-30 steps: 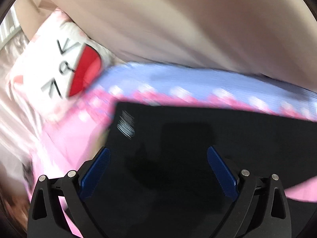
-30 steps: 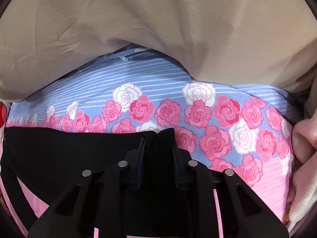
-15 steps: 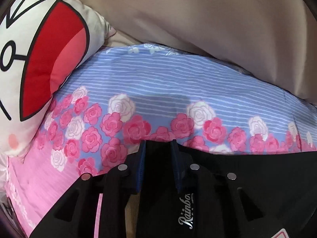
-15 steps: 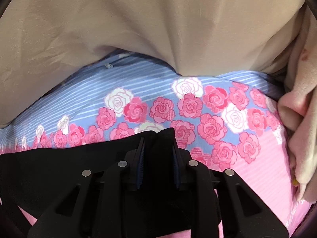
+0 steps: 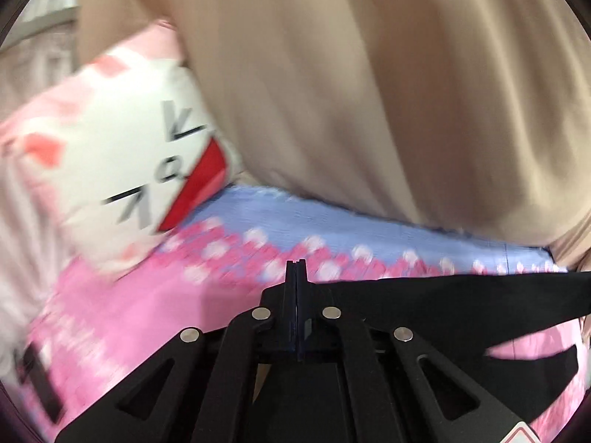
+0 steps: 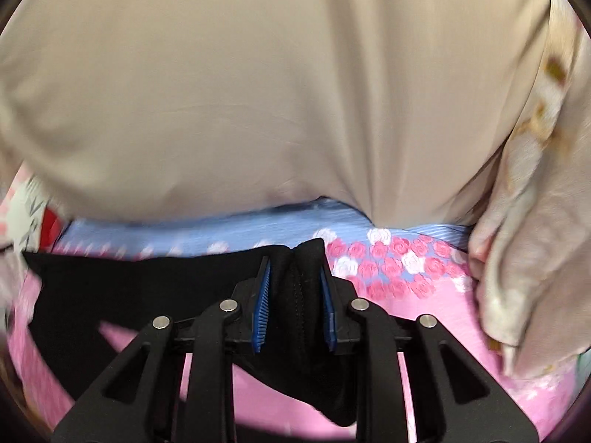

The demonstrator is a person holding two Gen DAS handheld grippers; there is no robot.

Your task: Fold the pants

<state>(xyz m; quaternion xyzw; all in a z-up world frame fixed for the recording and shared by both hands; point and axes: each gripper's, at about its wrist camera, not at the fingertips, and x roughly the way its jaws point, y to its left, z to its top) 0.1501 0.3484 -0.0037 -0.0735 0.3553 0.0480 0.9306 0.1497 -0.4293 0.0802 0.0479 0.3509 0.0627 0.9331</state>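
Observation:
The black pants hang stretched above the pink and blue rose bedsheet. My left gripper is shut tight, with the pants' edge running off to the right from its jaws. In the right wrist view, my right gripper is shut on a thick bunch of the black pants, which stretch away to the left above the rose bedsheet. The lower part of the pants hangs hidden under both grippers.
A white cartoon pillow with a red mouth lies at the left of the bed. A large beige duvet fills the back. A pale crumpled blanket lies at the right.
The left gripper went from open over the pants to shut on their edge. Both grippers have lifted, and the pants now stretch between them above the sheet.

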